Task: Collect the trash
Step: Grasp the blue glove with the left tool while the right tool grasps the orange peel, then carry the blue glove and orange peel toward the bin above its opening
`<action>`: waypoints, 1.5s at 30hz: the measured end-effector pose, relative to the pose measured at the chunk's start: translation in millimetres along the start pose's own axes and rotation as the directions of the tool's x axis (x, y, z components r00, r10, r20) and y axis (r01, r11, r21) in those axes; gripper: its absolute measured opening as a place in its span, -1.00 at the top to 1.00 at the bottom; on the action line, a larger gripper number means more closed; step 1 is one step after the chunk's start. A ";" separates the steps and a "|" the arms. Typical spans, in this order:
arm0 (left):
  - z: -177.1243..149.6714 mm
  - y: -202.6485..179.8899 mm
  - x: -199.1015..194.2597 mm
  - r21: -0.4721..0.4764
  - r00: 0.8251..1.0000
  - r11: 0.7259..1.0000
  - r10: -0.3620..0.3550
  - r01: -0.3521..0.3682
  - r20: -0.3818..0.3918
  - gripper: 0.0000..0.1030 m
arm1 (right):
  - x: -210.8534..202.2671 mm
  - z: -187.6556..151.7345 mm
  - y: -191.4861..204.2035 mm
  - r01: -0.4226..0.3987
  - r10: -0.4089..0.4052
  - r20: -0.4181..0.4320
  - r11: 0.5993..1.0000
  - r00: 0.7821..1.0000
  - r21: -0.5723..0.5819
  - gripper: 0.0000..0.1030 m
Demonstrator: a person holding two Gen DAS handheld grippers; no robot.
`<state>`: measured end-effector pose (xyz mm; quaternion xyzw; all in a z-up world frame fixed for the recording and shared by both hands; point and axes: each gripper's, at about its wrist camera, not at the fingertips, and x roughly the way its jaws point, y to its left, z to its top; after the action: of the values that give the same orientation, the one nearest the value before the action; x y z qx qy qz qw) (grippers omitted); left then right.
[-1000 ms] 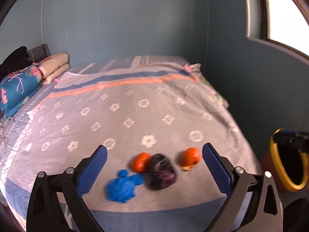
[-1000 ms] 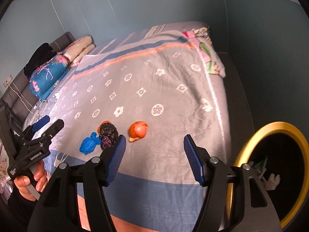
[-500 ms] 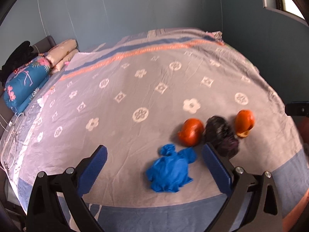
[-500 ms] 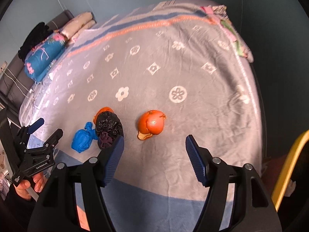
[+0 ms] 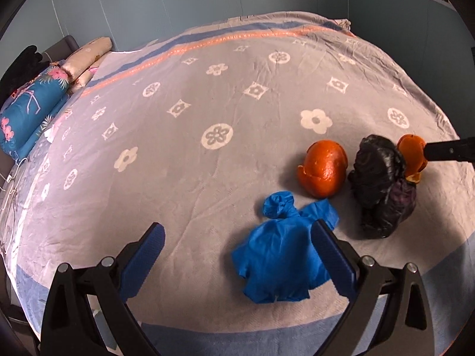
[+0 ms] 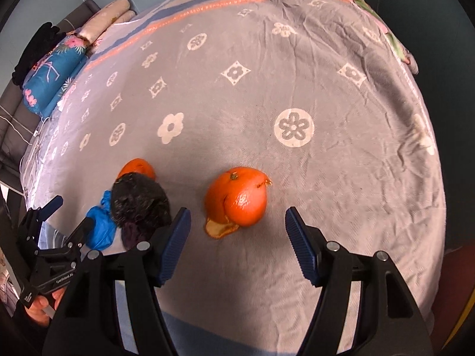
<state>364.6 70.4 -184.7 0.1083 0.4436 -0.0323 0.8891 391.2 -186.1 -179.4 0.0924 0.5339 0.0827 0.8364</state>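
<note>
Trash lies on a grey flowered bed cover (image 5: 207,95). A crumpled blue glove (image 5: 282,255) lies at my open left gripper (image 5: 237,249), its right finger over the glove. Beyond are an orange peel (image 5: 323,169), a crumpled black bag (image 5: 383,190) and a second orange peel (image 5: 411,151). In the right wrist view my open right gripper (image 6: 237,231) sits just before that second orange peel (image 6: 240,198), which lies between the fingertips' line and the bed's middle. The black bag (image 6: 138,201), blue glove (image 6: 101,225) and first peel (image 6: 136,167) lie to its left.
Folded blue floral bedding (image 5: 26,109) and beige pillows (image 5: 86,62) lie at the bed's head, far left. The blue-striped front edge of the bed (image 5: 267,338) is right under both grippers. A yellow bin rim (image 6: 470,305) shows at the lower right.
Both grippers moved down and closer to the bed. The left one shifted left so the blue glove sits at its right finger; the right one closed in on the near orange peel.
</note>
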 end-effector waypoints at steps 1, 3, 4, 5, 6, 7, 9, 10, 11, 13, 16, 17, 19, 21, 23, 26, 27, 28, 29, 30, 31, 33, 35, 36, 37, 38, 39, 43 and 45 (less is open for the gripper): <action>-0.4 -1.9 2.3 0.009 1.000 1.000 0.000 0.000 -0.004 -0.85 | 3.6 0.6 -0.5 0.002 -0.002 -0.002 1.000 1.000 0.001 -0.23; -1.8 -7.5 6.8 0.037 1.000 0.999 -0.004 0.004 -0.008 -0.85 | 12.2 1.1 -2.1 -0.002 0.002 -0.010 1.000 1.000 0.009 -0.23; -1.9 -9.8 7.8 0.047 1.000 0.999 -0.003 0.004 -0.007 -0.85 | 14.5 1.4 -2.4 -0.005 0.005 -0.011 1.000 1.000 0.012 -0.23; -1.8 -12.3 8.4 0.056 1.000 0.998 -0.003 0.003 -0.006 -0.85 | 16.7 2.1 -2.8 -0.006 0.007 -0.012 1.000 1.000 0.013 -0.23; -1.8 -14.3 9.4 0.065 1.000 0.998 -0.004 0.004 -0.005 -0.85 | 19.6 2.3 -2.1 -0.007 0.007 -0.011 1.000 1.000 0.009 -0.23; -1.9 -16.3 10.4 0.072 1.000 0.997 -0.005 0.005 -0.004 -0.84 | 22.4 2.4 -0.5 -0.002 0.002 -0.009 1.000 1.000 0.000 -0.23; -1.3 -18.1 11.2 0.079 1.000 0.997 -0.004 0.004 0.000 -0.84 | 26.1 2.5 1.5 0.005 -0.005 -0.007 1.000 1.000 -0.013 -0.23; -1.2 -18.9 11.3 0.082 1.000 0.997 -0.004 0.004 0.004 -0.83 | 28.3 2.7 3.0 0.009 -0.009 -0.003 1.000 1.000 -0.020 -0.22; -1.0 -19.6 11.5 0.084 1.000 0.996 -0.007 0.006 0.007 -0.78 | 30.1 3.0 4.3 0.013 -0.013 0.000 1.000 1.000 -0.026 -0.20; -0.1 -21.0 13.0 0.085 1.000 0.996 -0.016 0.016 0.003 -0.65 | 33.3 3.2 5.6 0.015 -0.015 0.000 0.999 1.000 -0.033 -0.12; -0.6 -25.9 14.5 0.102 0.999 0.994 -0.034 0.034 -0.003 -0.39 | 36.8 3.7 7.3 0.012 -0.012 -0.002 0.999 1.000 -0.033 -0.03; -1.4 -29.0 14.5 0.119 0.999 0.992 -0.038 0.038 -0.003 -0.24 | 37.1 3.6 7.7 0.012 -0.012 0.000 0.999 1.000 -0.032 -0.01; -4.0 -35.3 14.2 0.149 0.999 0.988 -0.041 0.041 -0.005 0.08 | 38.4 3.9 8.4 0.007 -0.007 0.002 0.999 1.000 -0.031 0.08; -6.8 -42.4 12.4 0.179 0.999 0.983 -0.038 0.037 0.000 0.30 | 39.3 3.6 9.0 0.006 -0.006 0.003 1.000 1.000 -0.030 0.20; -8.6 -46.6 9.5 0.201 0.999 0.979 -0.035 0.032 0.011 0.45 | 38.6 2.8 8.8 0.004 -0.004 0.007 1.000 1.000 -0.025 0.25; -7.7 -44.9 6.3 0.188 0.998 0.981 -0.055 0.051 0.012 0.59 | 38.3 1.9 9.2 0.002 -0.002 0.010 1.000 1.000 -0.026 0.32; -7.2 -43.2 5.2 0.182 0.998 0.982 -0.060 0.057 0.013 0.63 | 37.7 1.7 10.0 0.005 -0.005 0.013 0.999 1.000 -0.032 0.36; -7.0 -41.7 4.0 0.175 0.998 0.983 -0.064 0.061 0.014 0.64 | 36.6 1.6 11.2 0.010 -0.009 0.018 0.999 1.000 -0.038 0.37; -6.4 -39.2 2.5 0.165 0.997 0.984 -0.075 0.072 0.013 0.66 | 35.3 1.4 12.1 0.011 -0.010 0.021 0.999 1.000 -0.041 0.39; -6.1 -37.3 1.3 0.156 0.996 0.984 -0.084 0.081 0.012 0.68 | 34.2 0.9 11.7 0.009 -0.008 0.022 0.999 1.000 -0.043 0.40; -5.1 -33.5 -0.6 0.142 0.996 0.986 -0.091 0.088 0.015 0.69 | 32.1 0.7 12.2 0.006 -0.005 0.026 0.999 1.000 -0.045 0.40; -2.8 -25.5 -5.4 0.110 0.995 0.989 -0.100 0.097 0.028 0.71 | 26.9 0.7 13.4 0.006 -0.004 0.036 0.999 0.999 -0.050 0.41; 0.0 -15.9 -10.3 0.071 0.993 0.991 -0.115 0.112 0.041 0.73 | 22.8 0.0 13.4 0.002 0.000 0.041 0.999 0.999 -0.050 0.42; 1.4 -10.4 -13.3 0.048 0.991 0.992 -0.122 0.120 0.050 0.73 | 18.7 0.1 13.8 -0.001 0.003 0.045 0.999 0.999 -0.049 0.42; 2.9 -6.0 -15.6 0.030 0.990 0.992 -0.126 0.124 0.059 0.74 | 16.3 -0.6 14.0 -0.001 0.003 0.046 0.999 0.999 -0.049 0.42; 4.0 -1.7 -17.8 0.014 0.990 0.992 -0.128 0.127 0.067 0.74 | 12.9 -1.2 14.6 -0.001 0.004 0.047 0.999 0.999 -0.051 0.42; 5.0 3.4 -20.9 -0.006 0.988 0.991 -0.130 0.131 0.077 0.75 | 10.7 -2.1 14.8 -0.002 0.005 0.048 0.999 0.999 -0.052 0.42; 7.3 14.0 -30.8 -0.042 0.987 0.990 -0.126 0.131 0.104 0.75 | -5.9 -6.8 16.0 -0.023 0.025 0.045 0.999 0.999 -0.047 0.42; 7.5 15.4 -38.3 -0.055 0.985 0.989 -0.129 0.136 0.118 0.75 | -14.1 -8.8 17.8 -0.024 0.027 0.049 0.998 0.998 -0.056 0.42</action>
<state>349.7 82.3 -147.2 0.0487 0.3991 -0.0837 0.9118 376.7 -171.6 -166.3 0.0783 0.5091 0.1058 0.8506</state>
